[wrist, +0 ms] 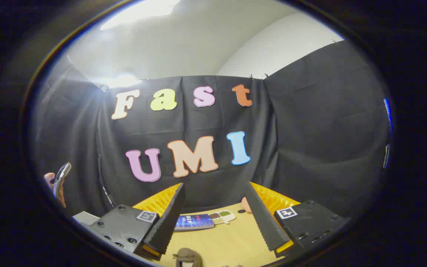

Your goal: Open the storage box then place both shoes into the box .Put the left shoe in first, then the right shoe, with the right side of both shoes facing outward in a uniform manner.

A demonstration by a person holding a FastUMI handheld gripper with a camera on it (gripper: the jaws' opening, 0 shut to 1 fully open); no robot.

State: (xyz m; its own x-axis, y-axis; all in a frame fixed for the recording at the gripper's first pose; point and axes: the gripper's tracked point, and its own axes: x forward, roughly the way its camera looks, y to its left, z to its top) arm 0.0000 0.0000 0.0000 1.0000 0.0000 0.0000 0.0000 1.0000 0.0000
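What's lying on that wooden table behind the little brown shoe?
Beyond the brown shoe, between the open tongs, a blue book and a small compartmented dish lie on the table. A yellow ribbed edge lies farther back. The tong fingers cover the table's sides.

Black cloth wall [310,141] hangs behind a light wooden table [228,237], under a brightly lit white ceiling [198,40].

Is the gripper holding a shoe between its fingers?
No: the gripper is open, its fingers spread with nothing between, and the brown shoe lies on the table.
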